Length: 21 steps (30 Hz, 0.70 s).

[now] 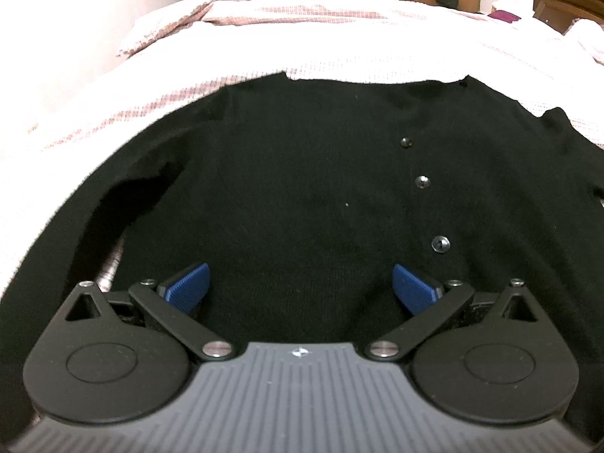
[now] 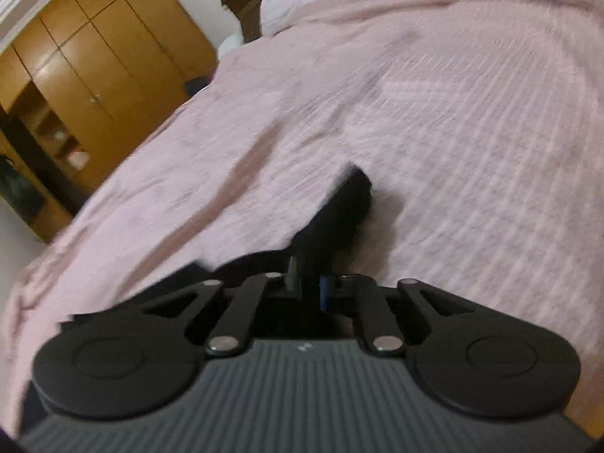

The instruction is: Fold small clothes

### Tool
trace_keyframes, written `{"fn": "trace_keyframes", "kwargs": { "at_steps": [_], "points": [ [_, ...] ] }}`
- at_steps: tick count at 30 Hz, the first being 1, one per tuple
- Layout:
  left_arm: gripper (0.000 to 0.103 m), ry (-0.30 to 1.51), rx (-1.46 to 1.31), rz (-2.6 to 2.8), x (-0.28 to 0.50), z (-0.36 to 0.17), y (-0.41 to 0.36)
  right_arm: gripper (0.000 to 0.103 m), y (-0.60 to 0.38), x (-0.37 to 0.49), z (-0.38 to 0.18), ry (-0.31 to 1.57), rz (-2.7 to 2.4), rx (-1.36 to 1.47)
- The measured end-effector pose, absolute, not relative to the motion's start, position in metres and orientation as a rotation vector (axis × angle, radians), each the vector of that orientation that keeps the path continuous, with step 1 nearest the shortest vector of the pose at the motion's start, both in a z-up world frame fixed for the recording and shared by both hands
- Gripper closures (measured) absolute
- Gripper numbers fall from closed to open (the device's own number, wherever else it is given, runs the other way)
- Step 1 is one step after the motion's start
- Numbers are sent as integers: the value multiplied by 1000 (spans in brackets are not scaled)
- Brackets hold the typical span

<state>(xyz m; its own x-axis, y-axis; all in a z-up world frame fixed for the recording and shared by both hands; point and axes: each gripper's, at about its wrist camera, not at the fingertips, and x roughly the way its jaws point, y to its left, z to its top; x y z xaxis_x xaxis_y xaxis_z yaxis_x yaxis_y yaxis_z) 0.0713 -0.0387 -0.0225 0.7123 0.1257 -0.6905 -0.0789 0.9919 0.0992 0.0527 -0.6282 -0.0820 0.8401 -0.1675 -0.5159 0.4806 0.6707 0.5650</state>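
Two tools: left tool [image 1: 301, 287] gaping, right tool [image 2: 310, 287] pinching black cardigan [image 2: 339, 207].

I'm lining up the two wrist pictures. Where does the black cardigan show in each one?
Left wrist view: the black cardigan fills the middle and lower picture, spread flat, buttons right of centre, open left gripper over it.
Right wrist view: only a narrow black strip rises from the shut right gripper at lower centre.
Shared landmark: the pink bedspread beneath it.
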Motion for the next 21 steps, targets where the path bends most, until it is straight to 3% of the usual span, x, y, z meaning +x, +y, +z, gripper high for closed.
{"fn": "trace_keyframes", "kwargs": {
  "at_steps": [11, 21],
  "points": [
    [0, 722, 34, 110, 54, 16, -7, 92, -561, 72, 31, 252, -166, 738],
    [0, 723, -8, 159, 40, 28, 52, 92, -449, 131, 113, 203, 51, 679]
  ]
}}
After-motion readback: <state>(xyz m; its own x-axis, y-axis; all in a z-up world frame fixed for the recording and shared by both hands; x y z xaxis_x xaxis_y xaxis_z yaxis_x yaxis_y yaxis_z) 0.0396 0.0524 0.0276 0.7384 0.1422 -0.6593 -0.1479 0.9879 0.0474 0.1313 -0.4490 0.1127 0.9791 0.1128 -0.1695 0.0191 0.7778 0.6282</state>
